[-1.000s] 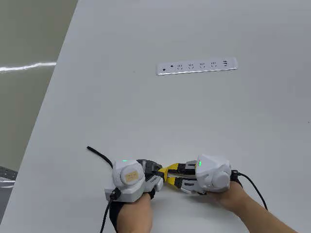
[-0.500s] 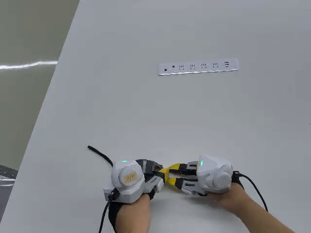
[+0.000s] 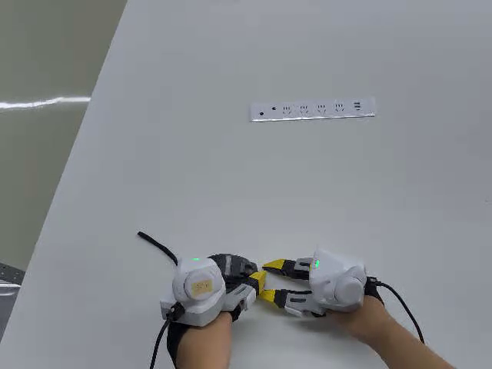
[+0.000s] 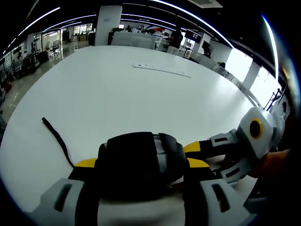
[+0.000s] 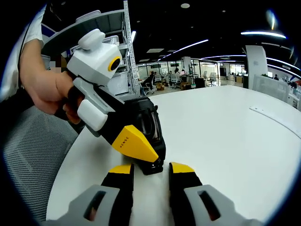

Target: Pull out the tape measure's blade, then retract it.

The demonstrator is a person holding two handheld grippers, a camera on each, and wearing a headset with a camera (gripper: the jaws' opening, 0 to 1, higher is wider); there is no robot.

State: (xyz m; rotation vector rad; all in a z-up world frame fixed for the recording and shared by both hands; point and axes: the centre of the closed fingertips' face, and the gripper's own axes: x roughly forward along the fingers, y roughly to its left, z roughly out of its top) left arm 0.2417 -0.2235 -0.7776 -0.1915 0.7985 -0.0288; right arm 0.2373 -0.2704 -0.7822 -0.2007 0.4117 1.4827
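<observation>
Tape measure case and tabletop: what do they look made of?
Tape measure case: likely black moulded plastic or rubber, matte, with a grey band. Tabletop: smooth white, probably laminate; soft sheen, no grain.

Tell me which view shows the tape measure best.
Left gripper view: the black tape measure sits large and central, clamped in the left gripper's tongs. Right gripper view shows its side, partly behind a yellow tong tip. Head view: mostly hidden by the left gripper.
</observation>
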